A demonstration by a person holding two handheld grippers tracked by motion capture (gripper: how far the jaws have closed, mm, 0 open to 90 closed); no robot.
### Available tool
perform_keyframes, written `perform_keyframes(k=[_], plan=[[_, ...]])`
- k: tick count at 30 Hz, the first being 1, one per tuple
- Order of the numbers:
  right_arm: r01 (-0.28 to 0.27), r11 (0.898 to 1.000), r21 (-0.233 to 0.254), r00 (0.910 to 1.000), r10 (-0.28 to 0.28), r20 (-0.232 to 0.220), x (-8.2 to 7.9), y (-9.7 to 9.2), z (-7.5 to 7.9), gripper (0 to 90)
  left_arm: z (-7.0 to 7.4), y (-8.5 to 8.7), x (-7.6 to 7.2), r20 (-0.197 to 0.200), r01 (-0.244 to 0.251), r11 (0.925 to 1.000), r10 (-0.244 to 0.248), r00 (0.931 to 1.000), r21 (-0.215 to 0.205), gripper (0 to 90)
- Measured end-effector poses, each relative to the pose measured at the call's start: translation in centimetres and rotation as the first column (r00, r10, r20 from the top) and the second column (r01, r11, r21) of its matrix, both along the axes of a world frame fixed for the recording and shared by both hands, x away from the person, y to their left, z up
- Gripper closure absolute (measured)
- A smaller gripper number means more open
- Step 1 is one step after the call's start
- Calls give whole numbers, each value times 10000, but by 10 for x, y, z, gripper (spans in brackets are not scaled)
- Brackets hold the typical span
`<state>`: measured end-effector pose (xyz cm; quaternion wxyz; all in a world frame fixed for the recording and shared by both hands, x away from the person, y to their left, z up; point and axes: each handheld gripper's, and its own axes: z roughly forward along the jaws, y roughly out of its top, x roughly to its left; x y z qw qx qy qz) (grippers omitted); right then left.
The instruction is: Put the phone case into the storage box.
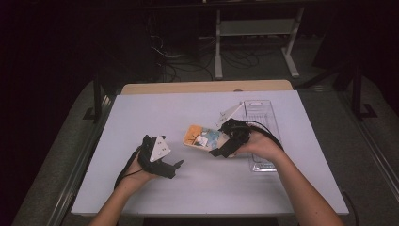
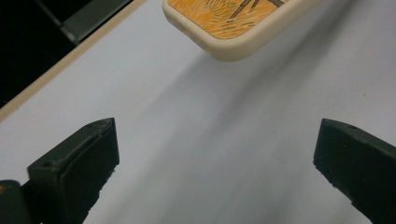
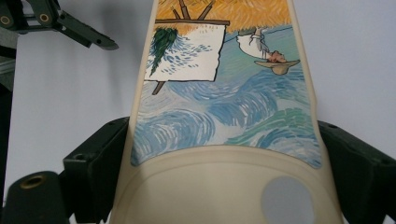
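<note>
A: Starting nearest the person, what is the left gripper [image 1: 172, 165] doing?

B: It rests low on the table [image 1: 141, 113] with its jaws spread wide and nothing between them, aimed toward the middle

A: And the phone case [image 1: 202, 137]?

B: Just beyond and to the right, lifted off the surface. The right gripper [image 3: 224, 154] is clamped across its camera-cutout end, one jaw on each long edge

A: Which way does it run?

B: Its long axis points away from the right gripper toward the left one, so the free orange end [image 2: 233, 28] sits nearest the left jaws. The clear tray [image 1: 263, 117] lies farther back at the right
</note>
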<state>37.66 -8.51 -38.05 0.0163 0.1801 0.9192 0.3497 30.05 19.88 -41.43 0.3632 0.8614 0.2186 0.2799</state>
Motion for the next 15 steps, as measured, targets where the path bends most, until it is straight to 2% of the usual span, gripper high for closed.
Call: perform_keyframes(k=[1,3,4,7,10,11,14,15], plan=[[10,10000,1,10000,-10,1,0,0,0,103,-1,-1,-1,90,-31,10000,31,10000,-12,0],[-116,9999,76,9996,114,274,1,1,-1,104,-1,-1,-1,259,-56,9997,49,9997,245,0],[46,10000,-22,10000,-46,-12,-1,2,0,104,-1,-1,-2,321,-15,9992,2,9995,390,0],[-122,9999,94,9996,120,255,0,3,0,104,-1,-2,-3,515,41,9980,-74,9986,636,0],[46,10000,23,10000,-46,23,-4,3,2,104,-1,-4,-4,748,45,9973,-100,9971,729,0],[2,10000,57,10000,-2,76,-3,3,2,104,-2,-5,-4,823,71,9974,-130,9965,718,0],[-78,9999,153,9994,73,331,-2,2,2,104,-2,-8,-6,1109,122,9945,-238,9935,1042,0],[-41,9999,158,9996,36,296,-2,2,3,104,-3,-9,-7,1169,155,9935,-287,9927,1127,0]])
